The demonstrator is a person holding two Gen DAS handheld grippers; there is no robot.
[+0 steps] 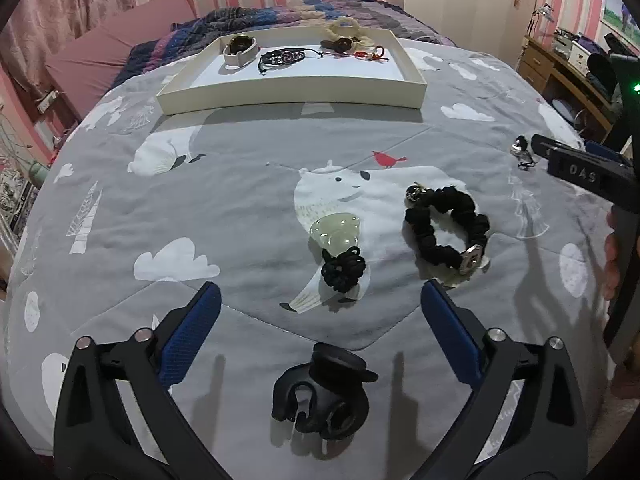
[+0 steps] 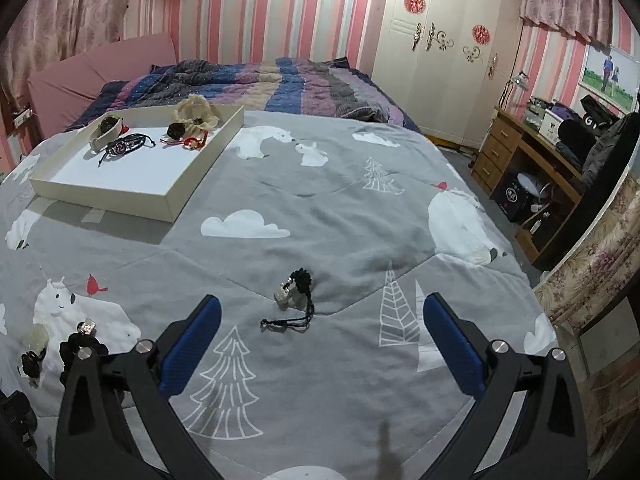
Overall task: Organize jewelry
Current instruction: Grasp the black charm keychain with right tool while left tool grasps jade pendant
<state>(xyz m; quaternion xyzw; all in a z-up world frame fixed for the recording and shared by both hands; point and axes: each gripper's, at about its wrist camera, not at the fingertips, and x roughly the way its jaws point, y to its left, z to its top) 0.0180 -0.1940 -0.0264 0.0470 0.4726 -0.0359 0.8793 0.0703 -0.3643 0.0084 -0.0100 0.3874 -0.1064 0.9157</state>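
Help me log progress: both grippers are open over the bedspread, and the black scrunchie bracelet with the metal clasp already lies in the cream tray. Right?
Not quite. The black scrunchie bracelet lies on the bedspread, ahead of the open left gripper, not in the cream tray; the left wrist view shows it. The right gripper is open too.

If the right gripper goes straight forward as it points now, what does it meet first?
Probably the small pendant with black cord on the grey quilt; it lies ahead between the open right gripper fingers, though depth is unclear.

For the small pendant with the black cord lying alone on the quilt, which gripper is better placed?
Right. The pendant lies just ahead between the open right gripper fingers; the left gripper faces other pieces.
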